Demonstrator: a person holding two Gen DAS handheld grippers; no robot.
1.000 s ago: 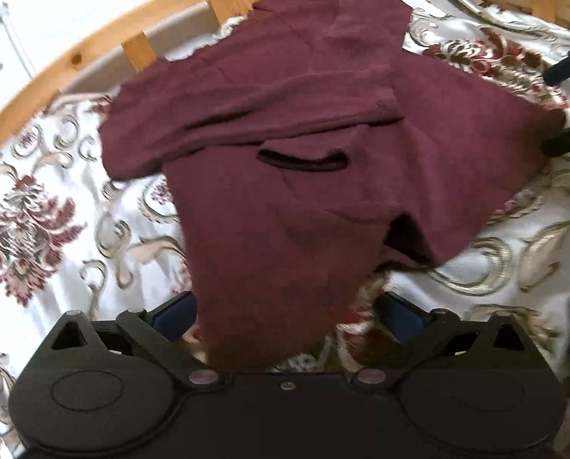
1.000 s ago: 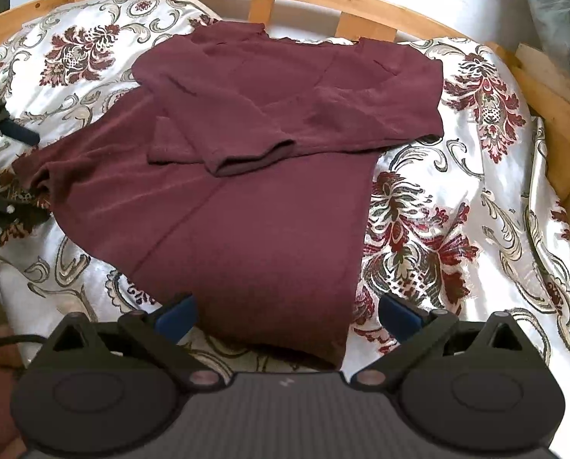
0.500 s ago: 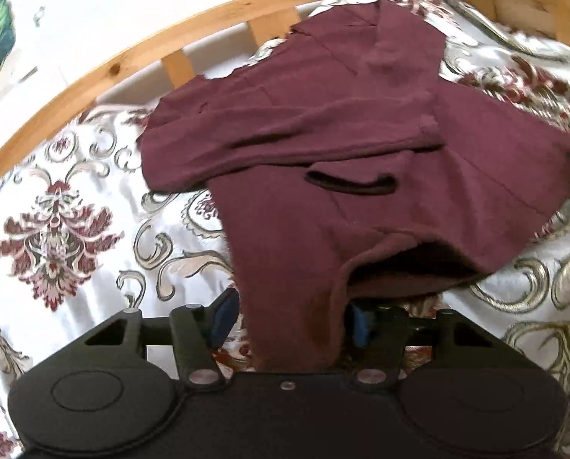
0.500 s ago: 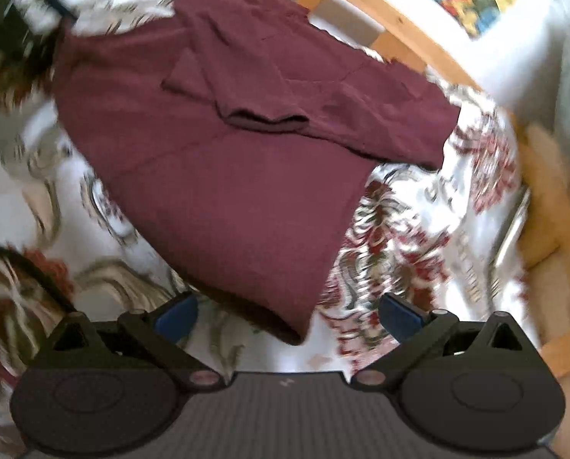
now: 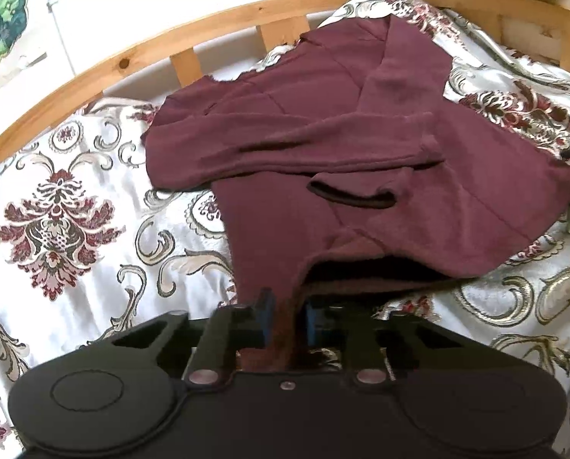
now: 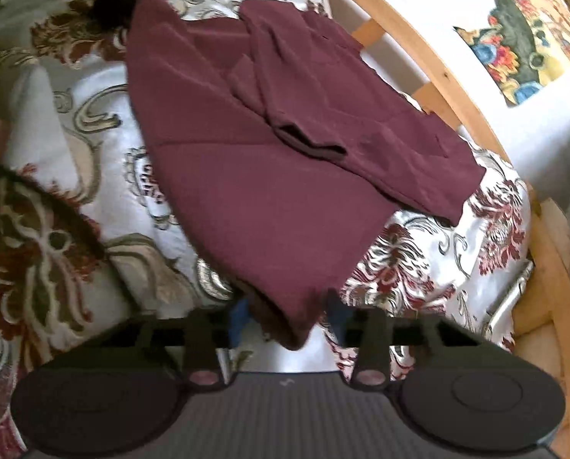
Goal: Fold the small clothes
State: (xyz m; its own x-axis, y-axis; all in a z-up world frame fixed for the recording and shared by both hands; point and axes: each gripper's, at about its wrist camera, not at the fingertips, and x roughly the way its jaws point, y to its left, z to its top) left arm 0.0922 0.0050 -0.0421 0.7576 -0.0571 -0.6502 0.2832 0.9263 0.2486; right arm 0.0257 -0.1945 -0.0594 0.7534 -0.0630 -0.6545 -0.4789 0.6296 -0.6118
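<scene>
Ahead of the left gripper (image 5: pixel 285 317), a maroon top (image 5: pixel 361 160) is lying on a floral bedspread (image 5: pixel 63 206), its sleeves folded across the chest. The left gripper's blue pads (image 5: pixel 265 319) are pinching a bunched hem corner, jaws nearly closed on the cloth. Beyond the garment, a wooden bed rail (image 5: pixel 132 61) is curving past. Further right, the right gripper (image 6: pixel 287 321) is straddling the other hem corner (image 6: pixel 292 329), its jaws partly closed with a gap showing either side of the fabric; whether it is gripping, I cannot tell.
</scene>
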